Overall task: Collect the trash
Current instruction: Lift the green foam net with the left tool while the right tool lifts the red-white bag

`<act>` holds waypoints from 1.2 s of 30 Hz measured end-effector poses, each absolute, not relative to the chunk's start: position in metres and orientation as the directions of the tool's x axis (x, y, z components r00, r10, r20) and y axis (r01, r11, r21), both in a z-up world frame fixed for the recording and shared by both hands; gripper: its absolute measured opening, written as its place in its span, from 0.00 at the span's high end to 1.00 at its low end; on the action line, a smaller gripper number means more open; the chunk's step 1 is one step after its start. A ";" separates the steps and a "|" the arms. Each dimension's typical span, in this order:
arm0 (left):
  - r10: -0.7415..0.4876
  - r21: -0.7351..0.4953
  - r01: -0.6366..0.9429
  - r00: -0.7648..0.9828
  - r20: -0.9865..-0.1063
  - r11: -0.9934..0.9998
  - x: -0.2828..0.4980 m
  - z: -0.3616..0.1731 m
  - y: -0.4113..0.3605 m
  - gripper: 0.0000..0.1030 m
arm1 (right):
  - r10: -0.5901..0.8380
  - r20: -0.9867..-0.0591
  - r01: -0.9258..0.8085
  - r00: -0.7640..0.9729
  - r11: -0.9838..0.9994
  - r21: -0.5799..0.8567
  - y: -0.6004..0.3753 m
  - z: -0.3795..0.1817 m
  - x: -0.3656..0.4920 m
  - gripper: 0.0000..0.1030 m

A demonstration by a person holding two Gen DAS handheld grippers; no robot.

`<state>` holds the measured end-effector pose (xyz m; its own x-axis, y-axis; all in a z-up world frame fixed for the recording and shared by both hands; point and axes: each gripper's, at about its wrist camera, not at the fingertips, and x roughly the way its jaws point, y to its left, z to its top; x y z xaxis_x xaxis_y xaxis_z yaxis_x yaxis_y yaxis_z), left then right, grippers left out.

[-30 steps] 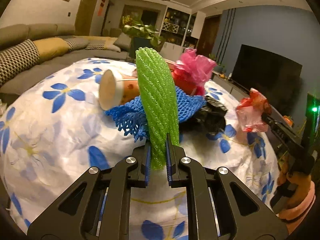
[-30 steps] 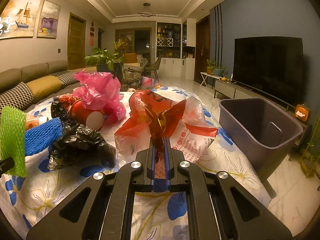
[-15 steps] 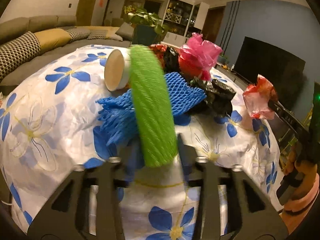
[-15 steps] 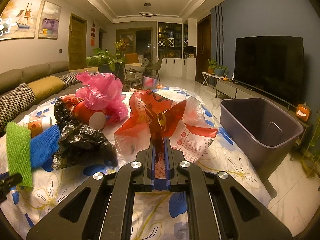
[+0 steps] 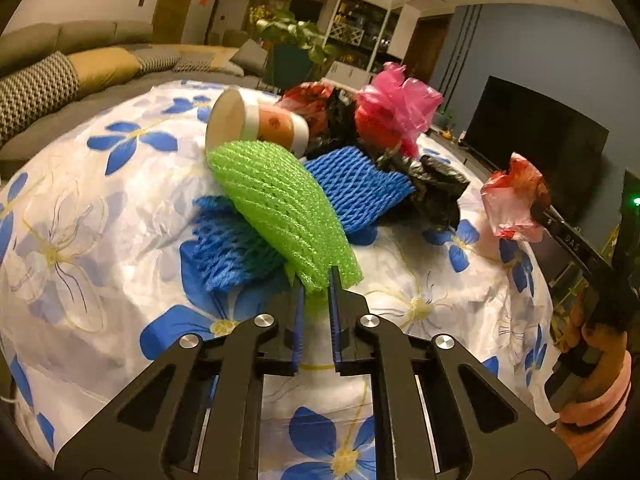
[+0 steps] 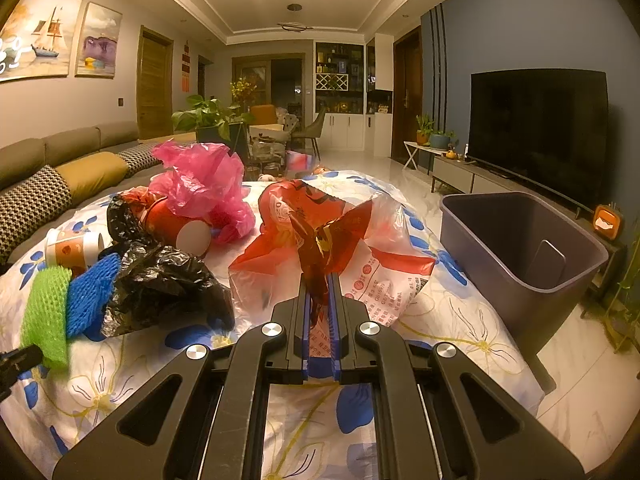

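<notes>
Left tool (image 5: 316, 280) — in the left wrist view we see its two fingers pinched on the lower edge of the green foam net (image 5: 280, 204), narrow gap with the net between the blue pads. The net leans up and left, draped over the blue foam net (image 5: 352, 188) lying on the flowered cloth (image 5: 80, 208) of the bench. Behind them a paper cup (image 5: 256, 126) lies on its side, open mouth toward the camera. Right of the cup sit a crumpled black bag (image 5: 432, 188), a red cup (image 5: 376, 132) and a pink bag (image 5: 400, 100) bunched on top. At far right we see the right tool side-on, held by a hand (image 5: 596, 360) in a pink sleeve, with a red-and-clear plastic bag (image 5: 514, 200) at its tip, off the cloth.

Right wrist view: right tool (image 6: 320, 280) is clamped on a twisted neck of the red-and-clear plastic bag (image 6: 340, 248), fingers nearly together — the bag fans out ahead of the tips. Left of it lie the black bag (image 6: 160, 280), the red cup (image 6: 176, 228) and the pink bag (image 6: 200, 180). At the far left edge are the green net (image 6: 46, 312), blue net (image 6: 90, 292) and paper cup (image 6: 72, 246). A grey bin (image 6: 520, 256) stands on the floor just beside the right edge of the bench, open top.
</notes>
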<state>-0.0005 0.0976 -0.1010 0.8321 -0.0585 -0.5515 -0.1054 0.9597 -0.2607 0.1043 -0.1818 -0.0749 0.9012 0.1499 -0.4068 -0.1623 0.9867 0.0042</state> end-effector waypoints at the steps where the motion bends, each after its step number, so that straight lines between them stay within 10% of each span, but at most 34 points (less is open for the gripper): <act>1: -0.055 -0.253 -0.100 0.841 -0.538 0.962 -0.002 -0.097 0.095 0.91 | 0.149 -0.406 -0.162 0.902 0.987 0.003 -0.182 -0.075 0.103 0.91; 16: -0.082 -0.100 0.049 0.930 -0.357 0.994 0.027 -0.010 0.044 0.91 | 0.120 -0.345 -0.133 0.931 0.991 -0.014 -0.203 -0.055 0.099 0.91; 36: -0.431 -0.018 0.445 0.855 -0.289 0.895 0.194 0.021 -0.173 0.91 | -0.236 -0.176 0.229 0.956 0.972 -0.061 -0.346 -0.004 0.133 0.91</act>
<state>0.1937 -0.1730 0.0214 0.8549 -0.4306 -0.2892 0.4450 0.8953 -0.0176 0.1335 -0.3462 -0.0039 0.9557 -0.2362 -0.1757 0.2289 0.9715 -0.0611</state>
